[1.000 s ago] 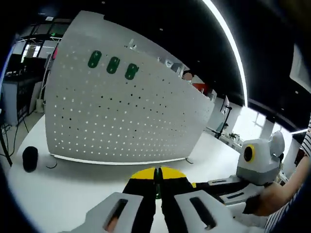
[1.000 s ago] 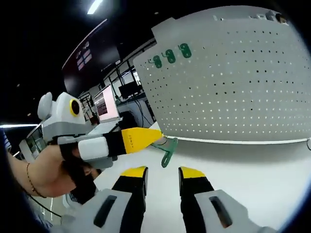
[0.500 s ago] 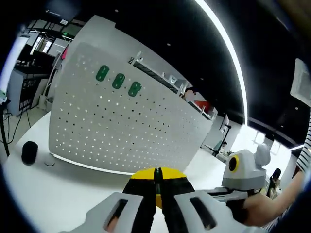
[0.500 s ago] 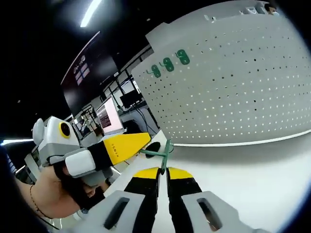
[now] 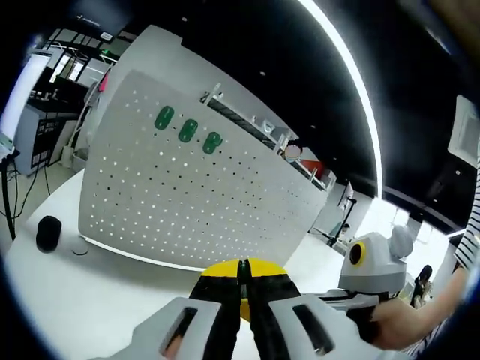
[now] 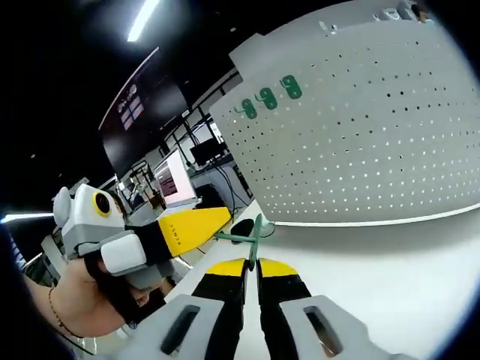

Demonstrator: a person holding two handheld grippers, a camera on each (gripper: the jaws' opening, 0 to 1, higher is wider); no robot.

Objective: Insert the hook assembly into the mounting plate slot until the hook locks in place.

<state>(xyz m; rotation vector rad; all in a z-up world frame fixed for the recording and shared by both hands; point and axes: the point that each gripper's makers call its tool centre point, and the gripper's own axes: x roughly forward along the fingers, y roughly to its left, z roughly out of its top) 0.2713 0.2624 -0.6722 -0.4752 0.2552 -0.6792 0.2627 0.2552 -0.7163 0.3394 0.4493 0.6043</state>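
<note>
On the pegboard (image 6: pixel 360 135), three mounted green hooks (image 6: pixel 268 97), both grippers (image 5: pixel 241 271) (image 6: pixel 251 266) pinching one loose hook (image 6: pixel 251 238).

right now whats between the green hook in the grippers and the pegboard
In the right gripper view, only bare white table separates the green hook from the pegboard; three green hooks already hang up near the board's top.

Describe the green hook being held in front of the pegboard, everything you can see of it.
The green hook is a small, thin green piece that looks like plastic or coated metal: a slim stem lying crosswise and a flat part standing upright. The left gripper pinches the stem's end between its yellow tips, and the right gripper is shut on the lower end of the upright part. It hangs above the white table, short of the pegboard, not yet inserted.
</note>
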